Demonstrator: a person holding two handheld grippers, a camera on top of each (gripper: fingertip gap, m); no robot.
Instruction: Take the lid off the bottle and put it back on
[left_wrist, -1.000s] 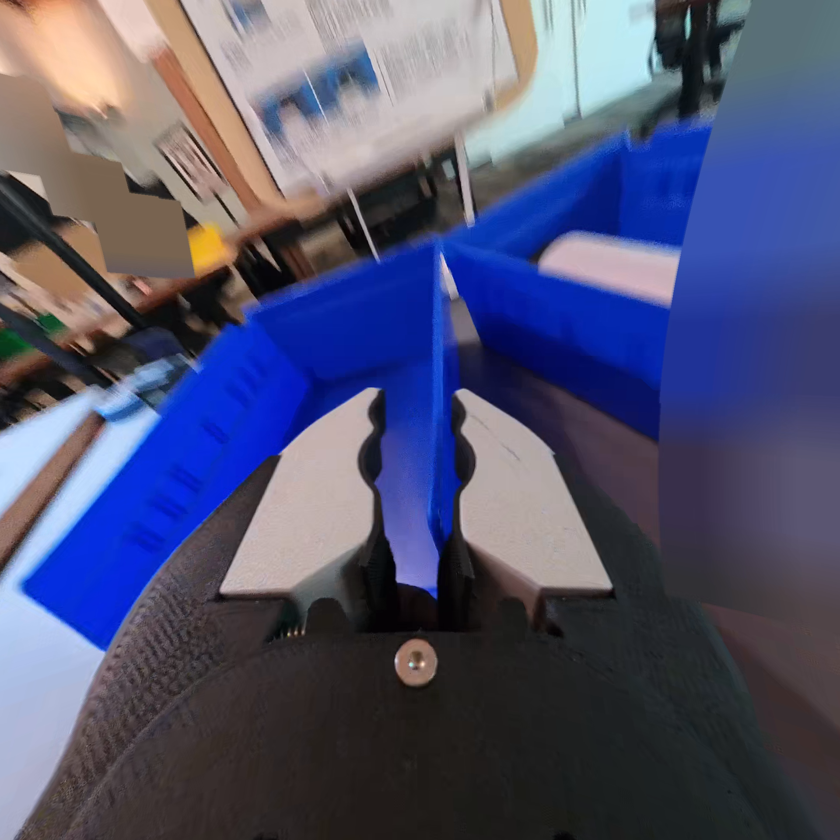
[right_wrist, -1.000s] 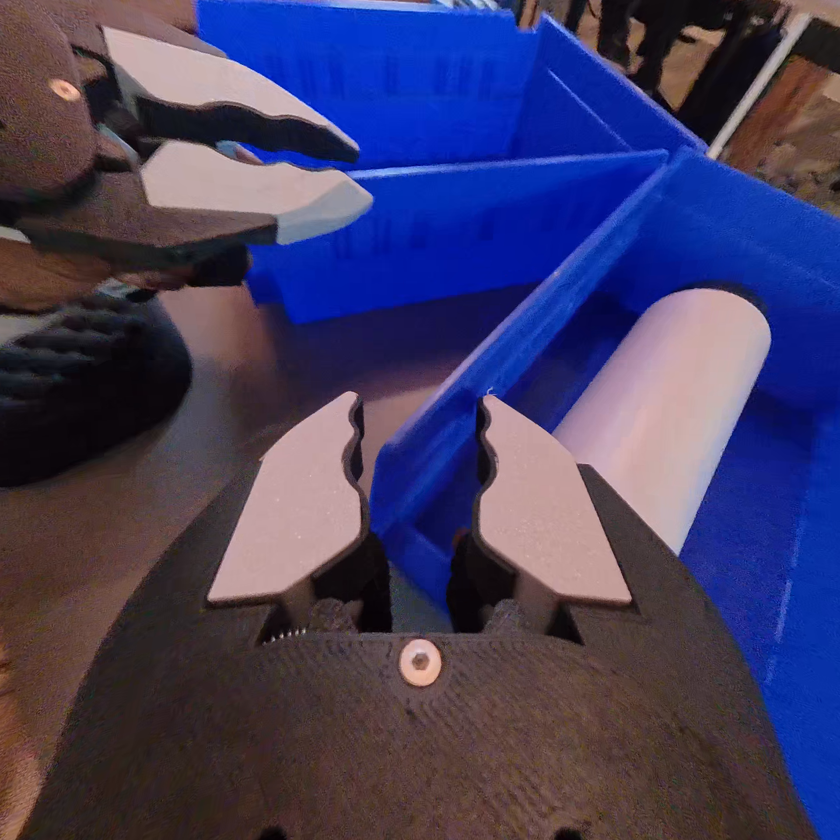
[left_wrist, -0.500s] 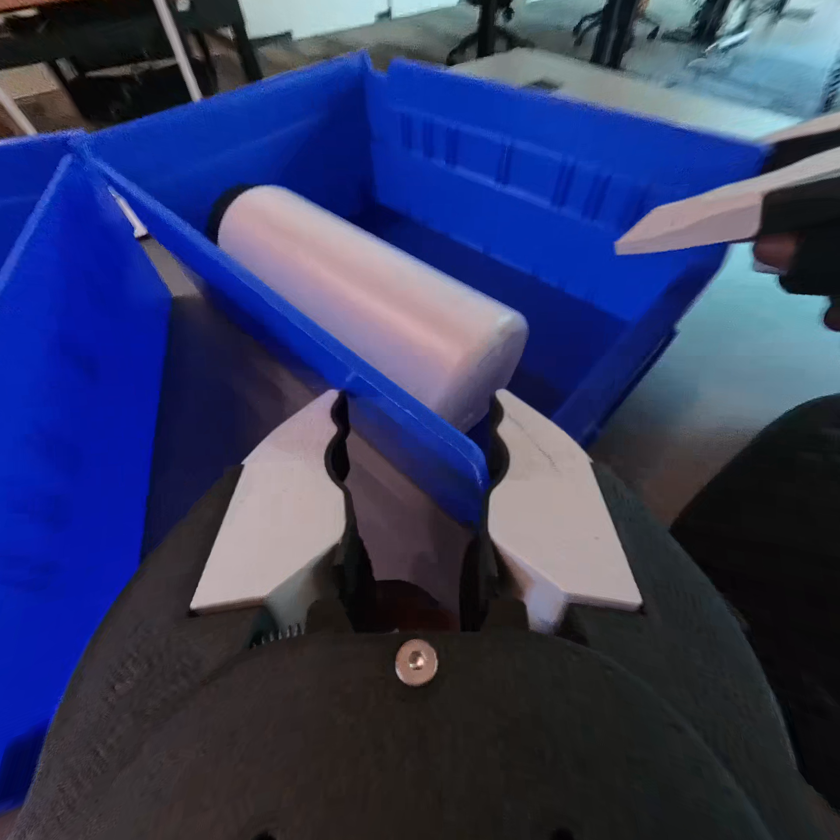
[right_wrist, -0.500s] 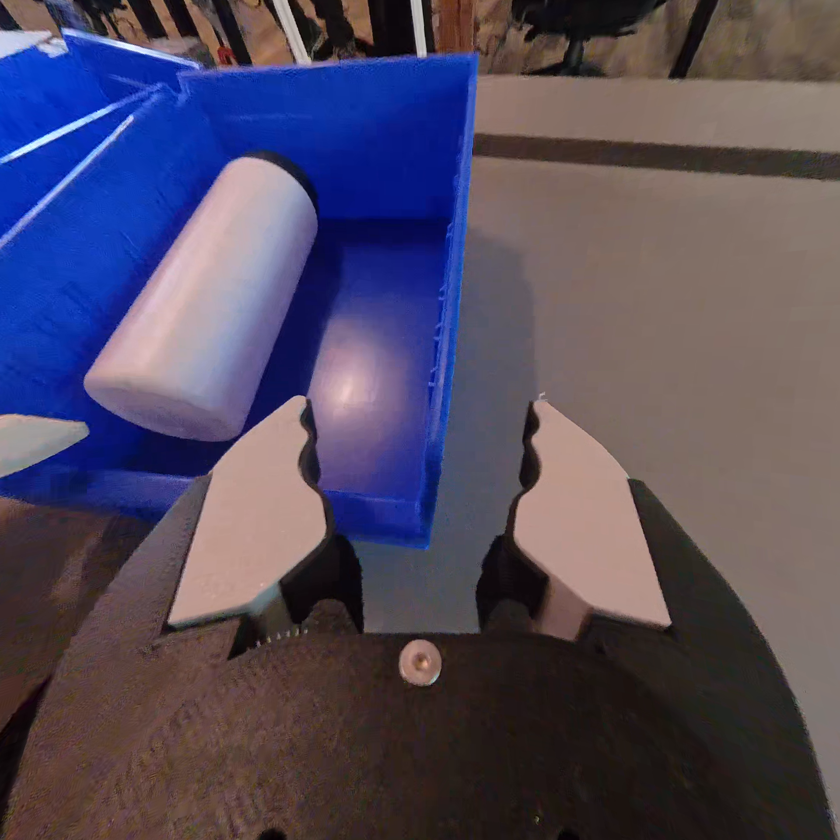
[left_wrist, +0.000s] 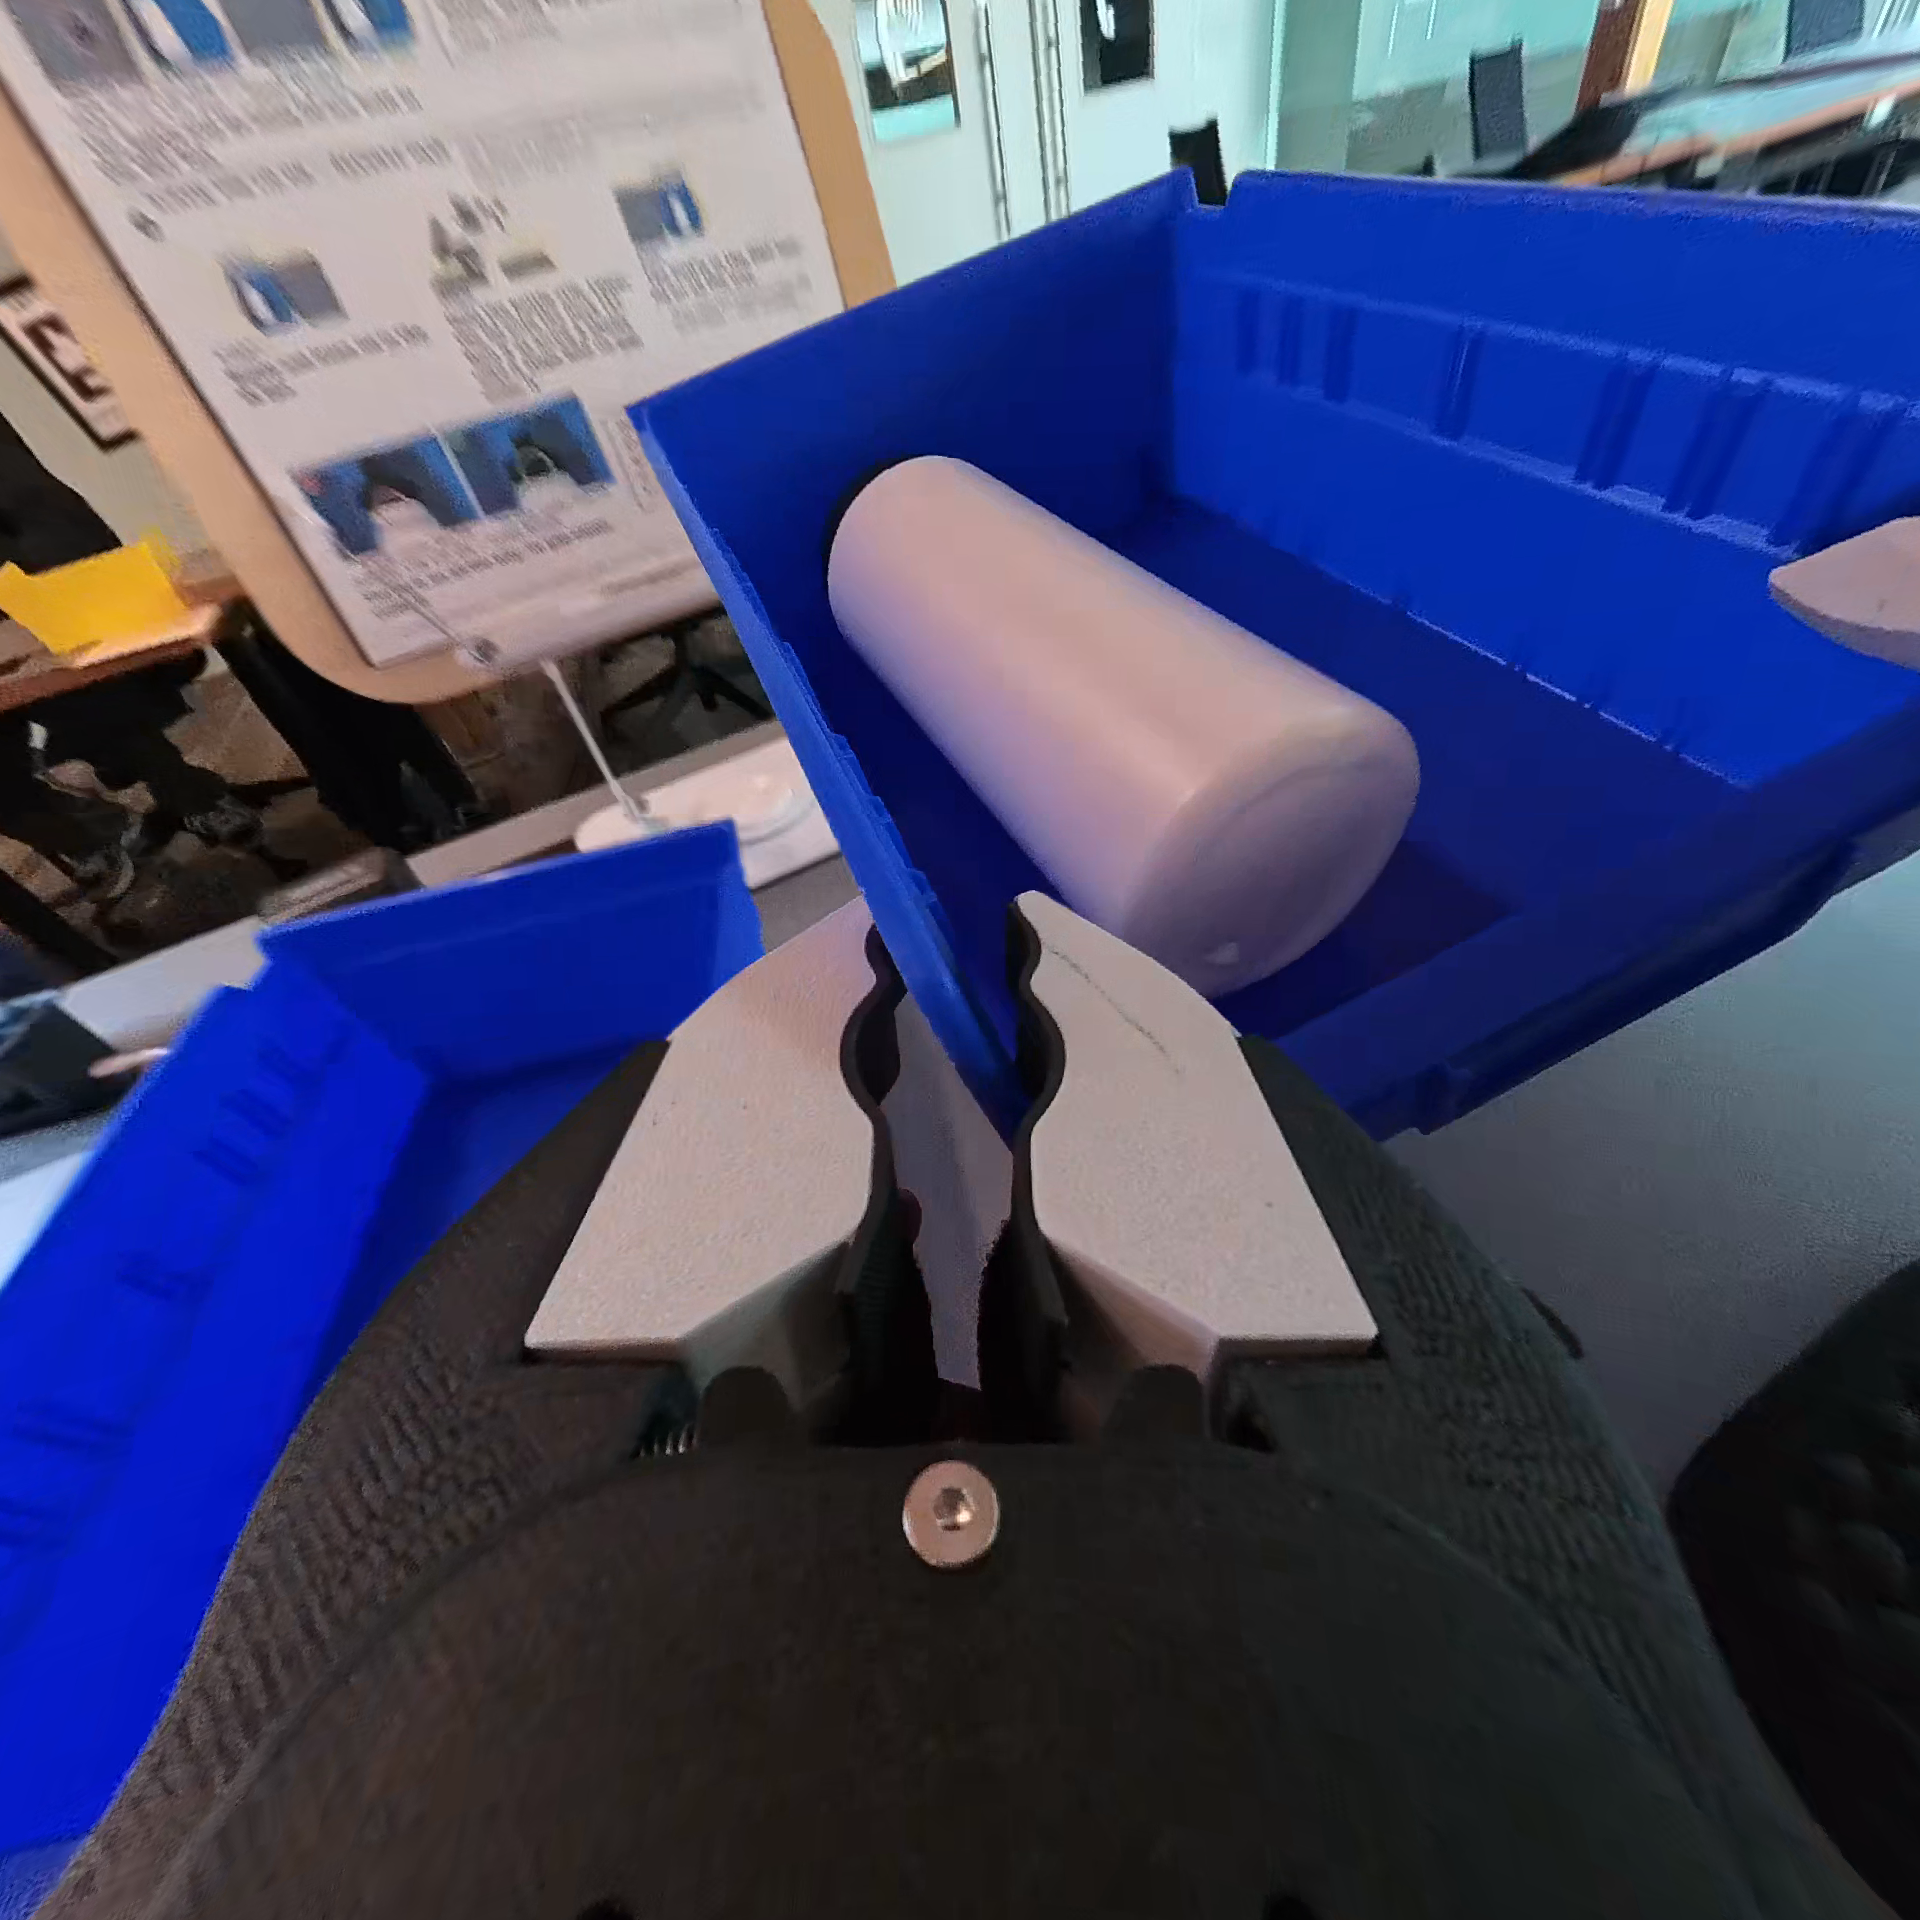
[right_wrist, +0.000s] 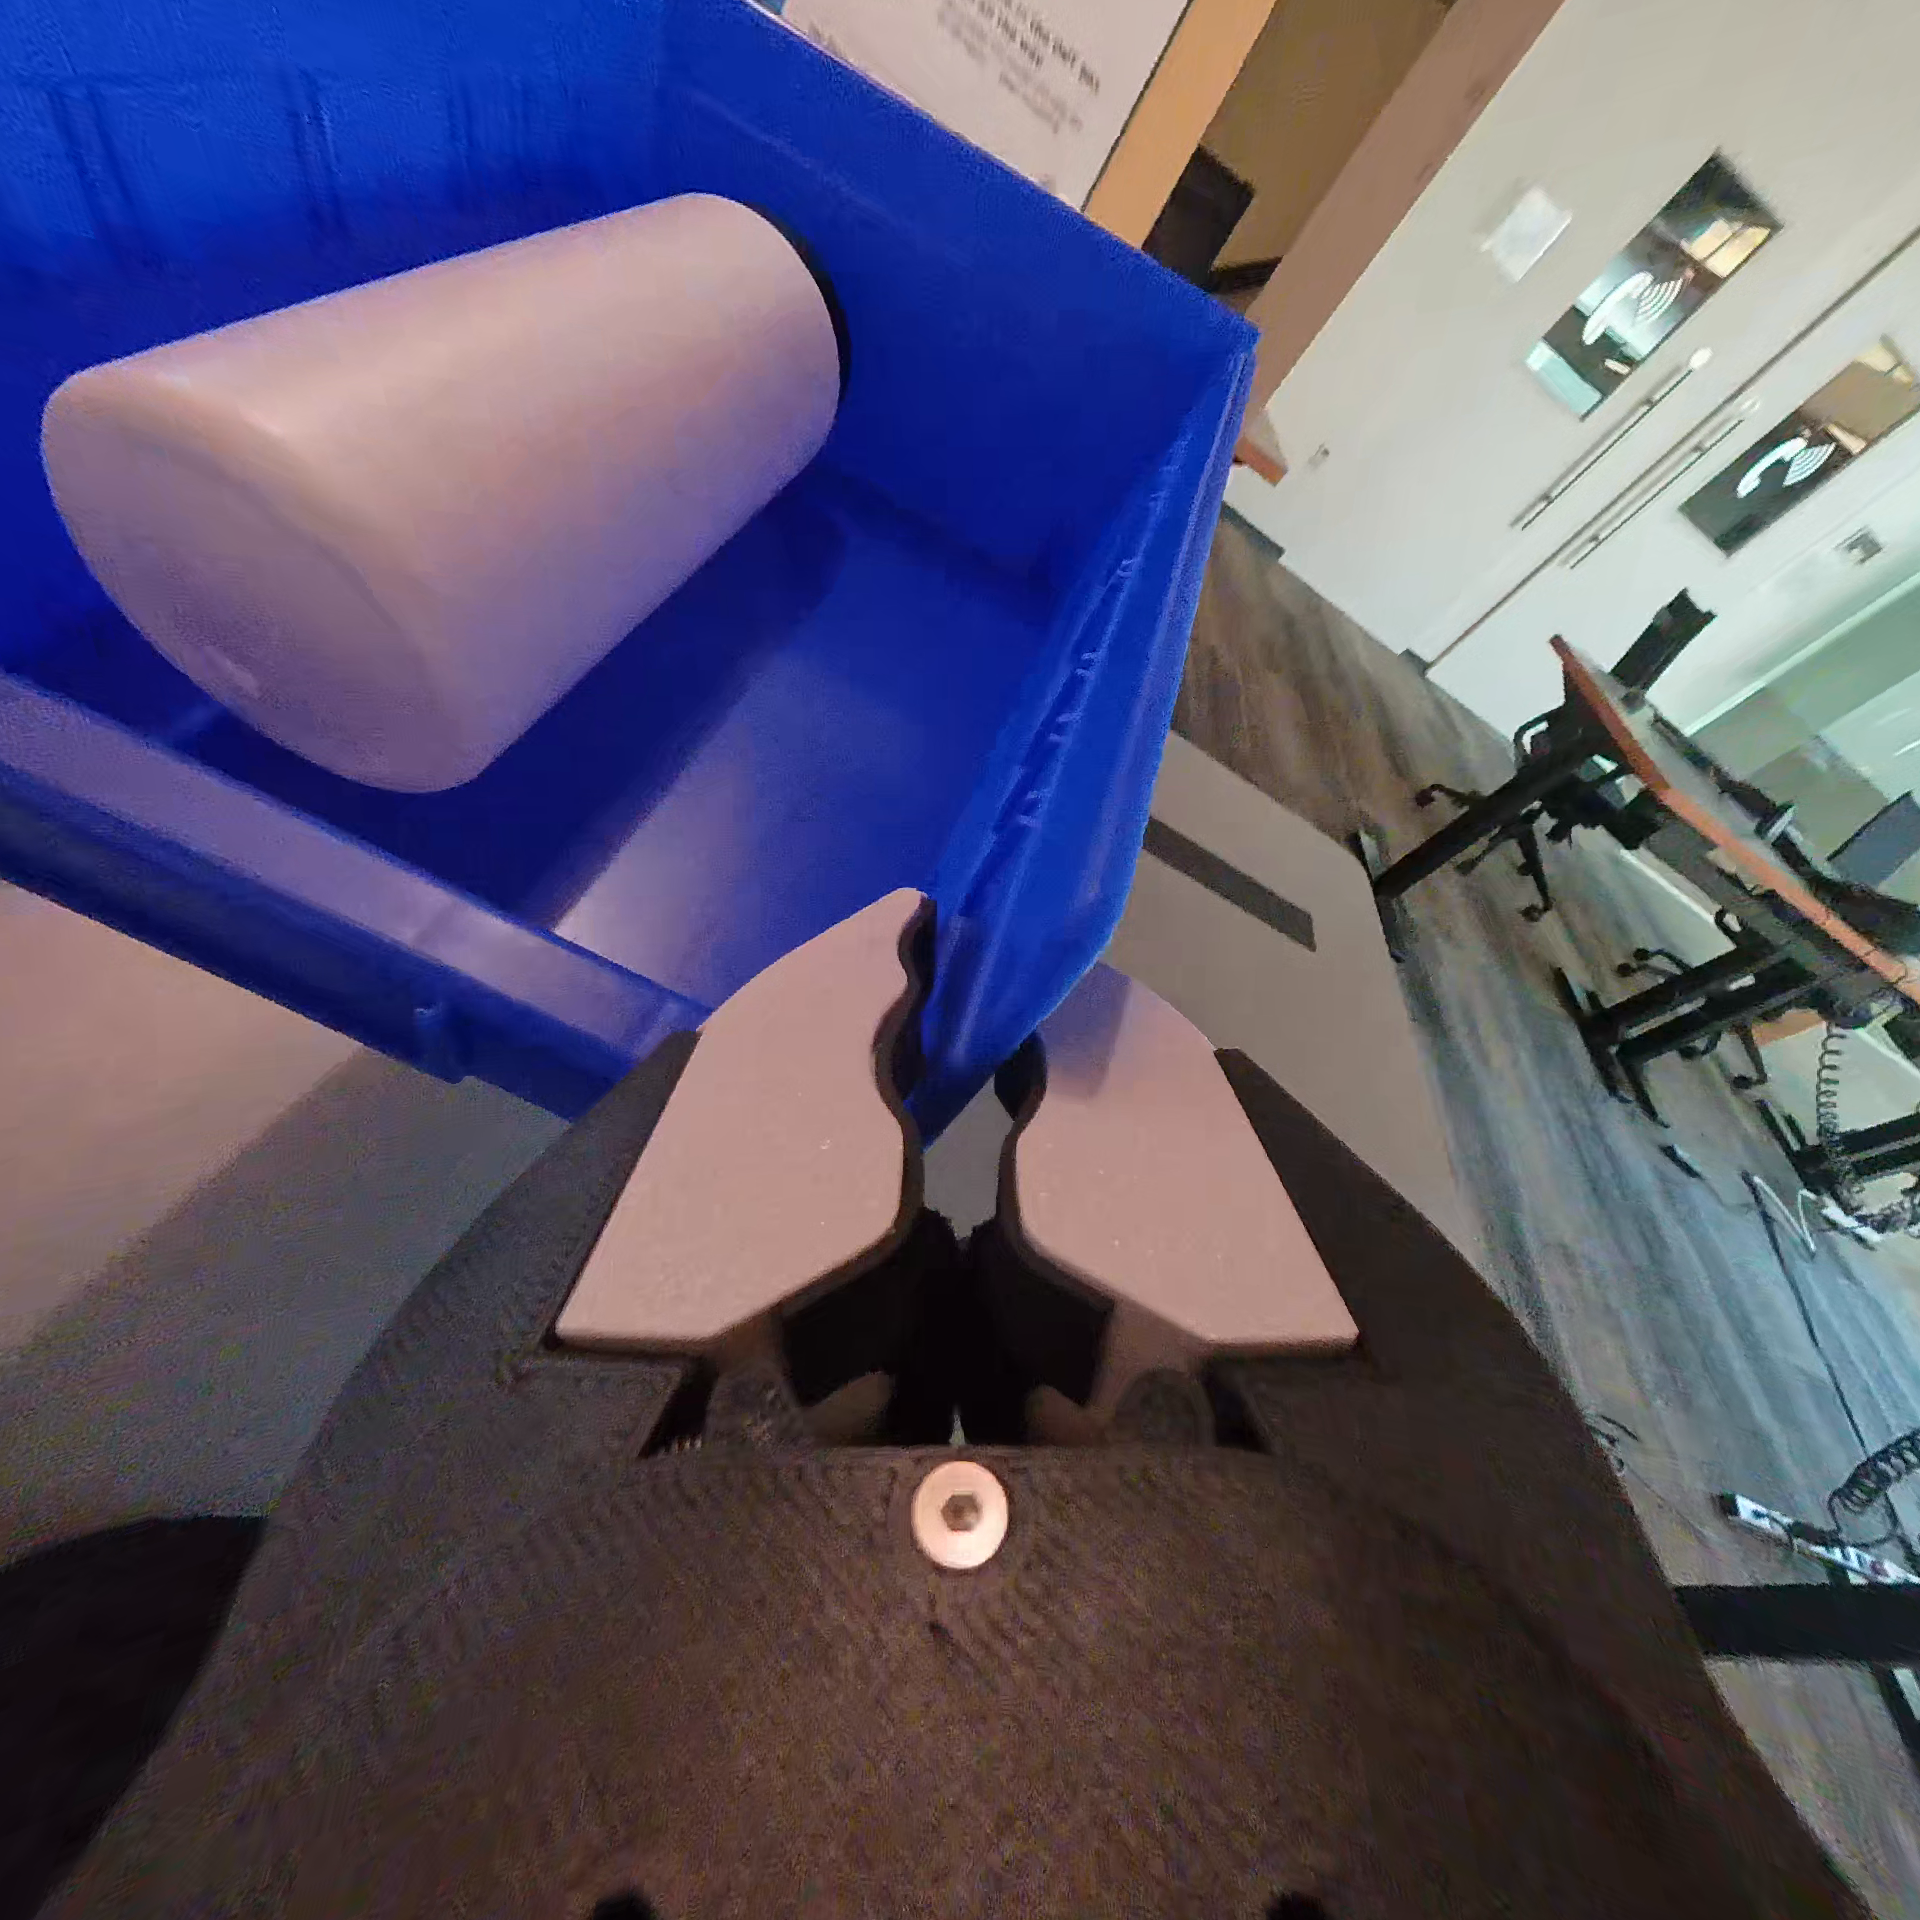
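Both grippers are clamped on the walls of the blue plastic storage bin (left_wrist: 1507, 343), one per side, so the bin is carried between my two hands.

1. L gripper (left_wrist: 951, 1039): jaws pressed nearly together, pinching the thin top edge of the bin's left side wall. The wall runs up and away from the jaw gap.
2. R gripper (right_wrist: 961, 1023): jaws likewise nearly closed, pinching the near corner of the bin's right side wall. Its tip also shows at the far right edge of the left wrist view.
3. Task item: the pale lilac cylindrical bottle (left_wrist: 1101, 707) lies on its side inside the bin, flat base toward me. Its black lid (right_wrist: 826, 301) is at the far end, close against the far wall; only a dark rim shows. Lid is on, as far as I can tell.

Reason for the hold: judged from the grip, the bin appears tilted or lifted, prob. to shift the bottle within reach. Neither gripper touches bottle or lid; unscrewing not yet begun.

Surface & room:
- Grey tabletop (left_wrist: 1662, 1195) under and right of the bin.
- Second blue bin (left_wrist: 312, 1091) near left.
- White printed poster on a tan board (left_wrist: 436, 312), far left.
- Wood-look floor w/ desks (right_wrist: 1714, 748) far right; pale walls.
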